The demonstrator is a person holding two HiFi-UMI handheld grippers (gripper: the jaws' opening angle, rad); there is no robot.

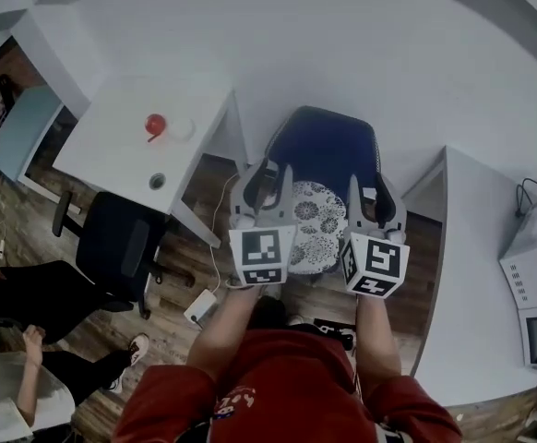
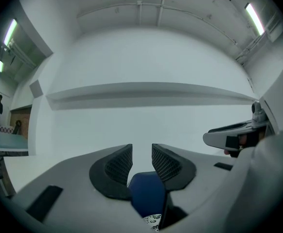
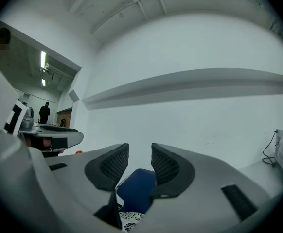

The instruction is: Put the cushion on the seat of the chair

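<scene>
Find the cushion [image 1: 316,224] at the centre of the head view, lying on the seat of the chair [image 1: 328,141] just below the blue backrest, as the task wants it. Read the left hand-held gripper [image 1: 267,175] and the right hand-held gripper [image 1: 368,192] as flanking it, one at each side edge. Take both as open and empty, with jaws apart and only the backrest and a scrap of the pattern showing beyond the gap, low in the middle of each gripper view.

Judge the work here as a matter of how well the cushion sits. Look for a flat lie, centred side to side, with the rear edge up against the backrest. Hold the jaws wide and clear of the fabric, so as not to drag or rumple it.

Cannot see the seat itself, covered as it is by cushion and grippers. Cannot see the cushion's near edge, cut off by the two marker cubes. Cannot tell whether the jaw tips touch the cushion or hang just above it.
</scene>
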